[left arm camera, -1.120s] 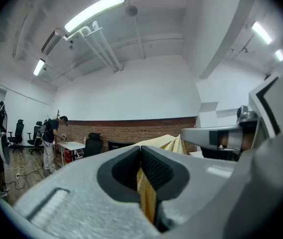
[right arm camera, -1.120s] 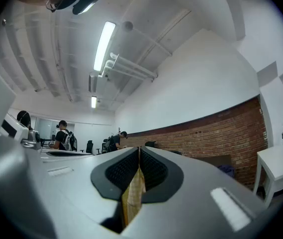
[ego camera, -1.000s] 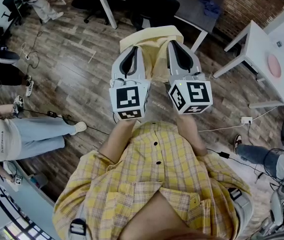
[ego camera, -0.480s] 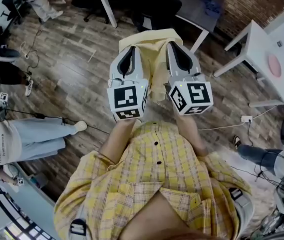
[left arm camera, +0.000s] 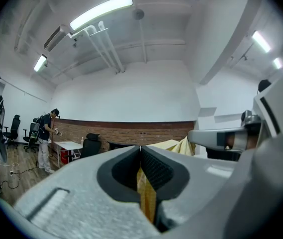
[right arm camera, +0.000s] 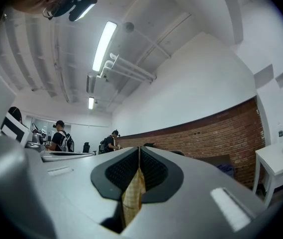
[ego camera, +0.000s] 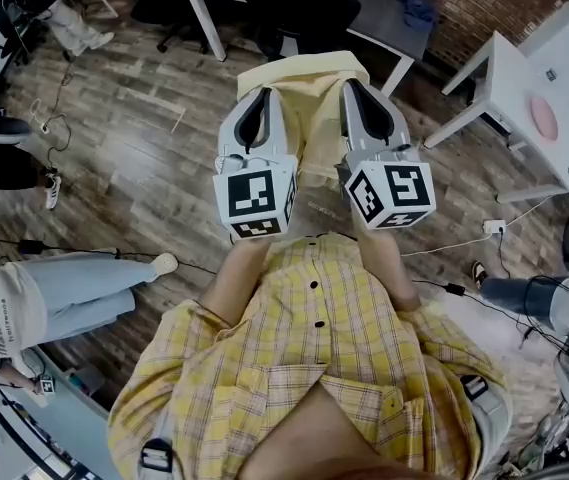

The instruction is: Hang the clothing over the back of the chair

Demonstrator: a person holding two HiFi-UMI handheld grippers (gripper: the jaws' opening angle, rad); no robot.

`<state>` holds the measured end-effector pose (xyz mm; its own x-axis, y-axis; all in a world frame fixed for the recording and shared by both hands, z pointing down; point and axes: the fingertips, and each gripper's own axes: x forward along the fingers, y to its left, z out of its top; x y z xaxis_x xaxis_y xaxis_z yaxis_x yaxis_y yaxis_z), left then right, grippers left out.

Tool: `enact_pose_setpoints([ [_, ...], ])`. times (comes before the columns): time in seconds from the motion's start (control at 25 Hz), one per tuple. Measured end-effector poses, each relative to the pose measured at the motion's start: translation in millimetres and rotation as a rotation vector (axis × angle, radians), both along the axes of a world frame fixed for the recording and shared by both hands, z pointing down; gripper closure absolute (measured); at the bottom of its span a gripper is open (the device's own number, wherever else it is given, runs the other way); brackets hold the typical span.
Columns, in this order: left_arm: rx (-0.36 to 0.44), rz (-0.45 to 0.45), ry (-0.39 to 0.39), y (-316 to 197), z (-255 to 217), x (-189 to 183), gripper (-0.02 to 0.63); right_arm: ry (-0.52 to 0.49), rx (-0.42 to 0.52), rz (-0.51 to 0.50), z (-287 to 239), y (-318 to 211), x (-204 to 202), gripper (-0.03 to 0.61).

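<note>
The carrying step is judged to be in hand: the yellow garment (ego camera: pixel 306 108) is held up in the air by the two grippers, near the black chair (ego camera: pixel 304 13) and on the person's side of it, and nothing is yet laid over the chair's back. The left gripper (ego camera: pixel 260 98) is closed on one fold of the cloth and the right gripper (ego camera: pixel 356 88) is clamped on another. In each gripper view the jaws are seen pressed together, with a strip of yellow fabric pinched between the pads. For the next move, the garment would need to be carried forward over the chair back, lowered until cloth falls on both sides, and only then let go. The two grips would best be held level and apart, so that the cloth is spread and not bunched. The chair, the grey table (ego camera: pixel 404 8) behind it, the wooden floor (ego camera: pixel 134 138) and the way the garment hangs between the grippers are shown by the head view alone. Neither gripper view shows that chair, both being aimed up at the ceiling (left arm camera: pixel 146 29) and the far walls. The pinch itself is shown only in the gripper views, being hidden in the head view by the gripper bodies. In the left gripper view the garment's upper edge and the right gripper are also seen off to the right.
</note>
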<state>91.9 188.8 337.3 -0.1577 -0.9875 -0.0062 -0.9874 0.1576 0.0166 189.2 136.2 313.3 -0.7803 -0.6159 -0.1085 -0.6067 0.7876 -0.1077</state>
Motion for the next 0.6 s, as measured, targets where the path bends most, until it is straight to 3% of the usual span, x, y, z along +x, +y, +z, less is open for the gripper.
enact_pose_setpoints([
  [0.36,0.028,0.037,0.002,11.4,1.4,-20.5,0.607,-0.003,0.019,0.043,-2.4,13.5,-15.7,0.561],
  [0.6,0.004,0.03,0.03,-1.6,13.6,-39.5,0.607,0.016,0.002,0.044,8.6,-1.6,-30.6,0.561],
])
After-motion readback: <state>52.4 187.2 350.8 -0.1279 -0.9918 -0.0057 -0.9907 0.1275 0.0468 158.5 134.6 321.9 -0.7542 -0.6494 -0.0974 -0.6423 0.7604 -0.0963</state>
